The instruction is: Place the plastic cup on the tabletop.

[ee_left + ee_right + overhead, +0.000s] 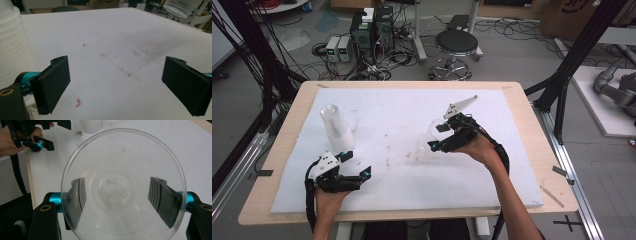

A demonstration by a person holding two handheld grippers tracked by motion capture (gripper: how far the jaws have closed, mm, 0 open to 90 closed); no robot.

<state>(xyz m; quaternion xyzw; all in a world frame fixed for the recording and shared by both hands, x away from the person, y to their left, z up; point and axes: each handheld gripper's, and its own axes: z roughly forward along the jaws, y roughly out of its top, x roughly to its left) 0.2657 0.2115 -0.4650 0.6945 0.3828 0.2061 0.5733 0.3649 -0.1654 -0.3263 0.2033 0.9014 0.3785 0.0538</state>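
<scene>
A stack of clear plastic cups point(336, 127) is stood upside down on the left part of the white foam sheet point(402, 120), which is laid over the wooden table point(522, 125). In the left gripper view the stack point(12, 45) is seen at the left edge, just beside the left jaw. The left gripper point(357, 164) is held low at the near left of the sheet, just near of the stack; its jaws are spread wide apart with nothing between them, and bare, stained foam is seen in the gap point(116, 82). A small orange scrap point(79, 102) is lain on the foam near the left jaw.

To the right of centre, the right gripper point(435, 137) is held above the sheet, and a single clear cup point(428, 136) is gripped between its jaws. In the right gripper view the cup point(123, 185) is seen mouth-on, with its open rim turned toward the camera and the two jaws pressed against its sides. The cup is raised off the foam and is well apart from the stack.

Beyond the far edge of the table, a black stool point(456, 44) is stood on the floor.
</scene>
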